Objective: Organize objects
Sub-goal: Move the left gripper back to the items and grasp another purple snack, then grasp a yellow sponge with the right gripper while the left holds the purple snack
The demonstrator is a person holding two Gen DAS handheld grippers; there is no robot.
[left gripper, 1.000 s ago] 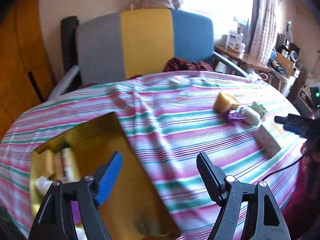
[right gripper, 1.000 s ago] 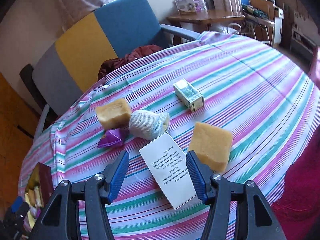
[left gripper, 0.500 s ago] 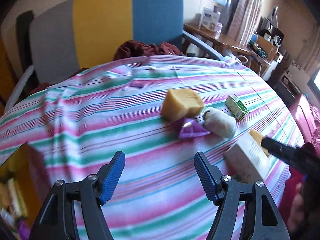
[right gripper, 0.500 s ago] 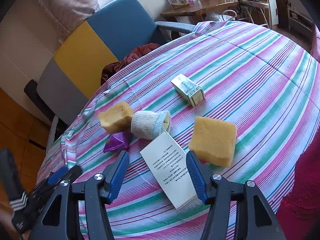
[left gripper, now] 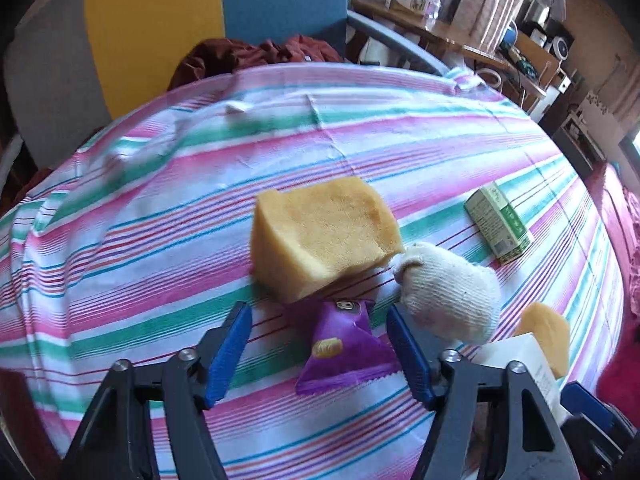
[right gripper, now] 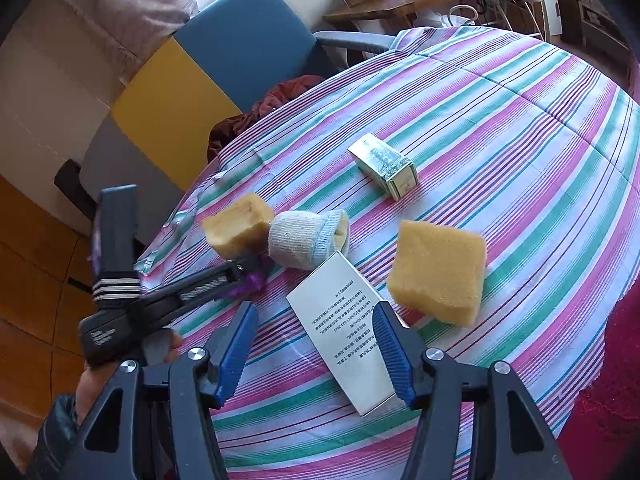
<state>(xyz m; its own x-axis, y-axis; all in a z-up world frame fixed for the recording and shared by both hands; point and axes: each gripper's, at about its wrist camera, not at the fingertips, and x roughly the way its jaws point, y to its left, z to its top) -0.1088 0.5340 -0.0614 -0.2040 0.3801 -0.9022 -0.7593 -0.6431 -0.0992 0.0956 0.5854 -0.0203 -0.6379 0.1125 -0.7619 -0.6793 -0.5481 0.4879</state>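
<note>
Left tongs (left gripper: 318, 344) spread wide, straddling the purple snack packet (left gripper: 344, 354) flat on the striped counter (left gripper: 160, 240), its long axis pointing 12 o'clock toward the sponge (left gripper: 324, 232); right tongs (right gripper: 316, 344) wide, empty, over the white box (right gripper: 344, 328).

Left claw (left gripper: 318, 354) now astride purple packet (left gripper: 344, 354).

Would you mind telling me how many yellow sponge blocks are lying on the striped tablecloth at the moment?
2. One sponge lies against the rolled sock, just beyond the purple packet. The other sponge sits right of the white box. No others are visible.
</note>
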